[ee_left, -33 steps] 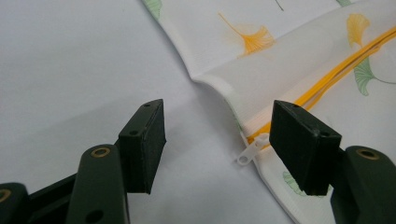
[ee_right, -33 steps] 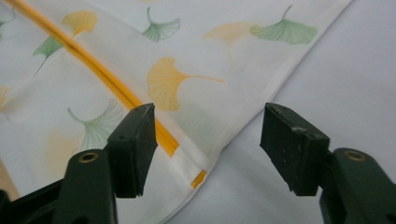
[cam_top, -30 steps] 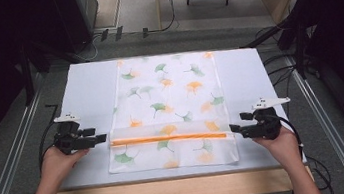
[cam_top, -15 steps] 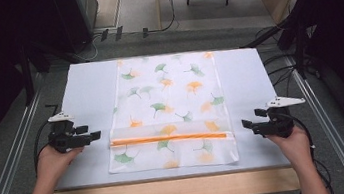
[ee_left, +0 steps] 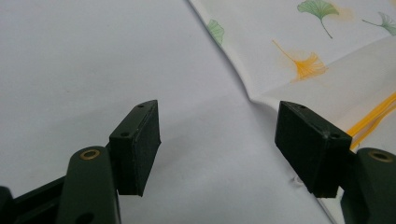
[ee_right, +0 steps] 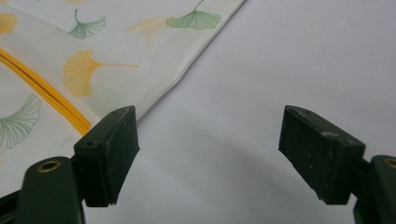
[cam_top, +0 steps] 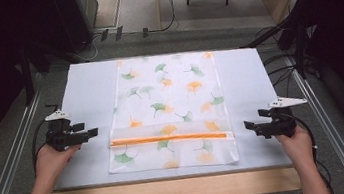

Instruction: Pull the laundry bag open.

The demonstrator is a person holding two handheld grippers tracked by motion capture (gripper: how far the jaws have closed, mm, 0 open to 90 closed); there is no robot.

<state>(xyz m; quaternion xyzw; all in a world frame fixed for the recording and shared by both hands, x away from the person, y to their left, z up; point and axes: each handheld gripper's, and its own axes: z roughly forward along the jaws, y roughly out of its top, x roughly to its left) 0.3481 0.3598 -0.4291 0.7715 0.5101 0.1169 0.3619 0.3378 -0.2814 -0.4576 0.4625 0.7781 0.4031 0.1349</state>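
Cloth: a white cloth (cam_top: pixel 169 112) printed with green and orange ginkgo leaves lies flat on the bench (cam_top: pixel 89 95), midway between its left and right edges. Its long axis runs from the near edge toward the far edge.
Fold: the near end is folded over onto the rest, and an orange stripe (cam_top: pixel 168 138) runs crosswise along that fold, parallel to the near edge of the bench.
Left gripper (cam_top: pixel 93 133): held over bare bench beside the left end of the fold, near the cloth but apart from it, jaws pointing toward it. In the left gripper view (ee_left: pixel 219 144) the cloth's left edge (ee_left: pixel 243 79) runs just ahead of the far-side pad.
Left jaws: spread wide, having just been opening, with nothing between them but bench top.
Right gripper (cam_top: pixel 248 126): over bare bench beside the right end of the fold, a little farther off the cloth than the left one is. In the right gripper view (ee_right: pixel 210 154) the cloth edge (ee_right: pixel 187 70) lies ahead and off to one side.
Right jaws: also wide apart, just been opening, holding nothing.
Relation that matters: the cloth lies between the two hands, each facing one end of the stripe, and the left looks nearer.
Judgement: the fold appears released; any further fold would likely need both near corners pinched again.
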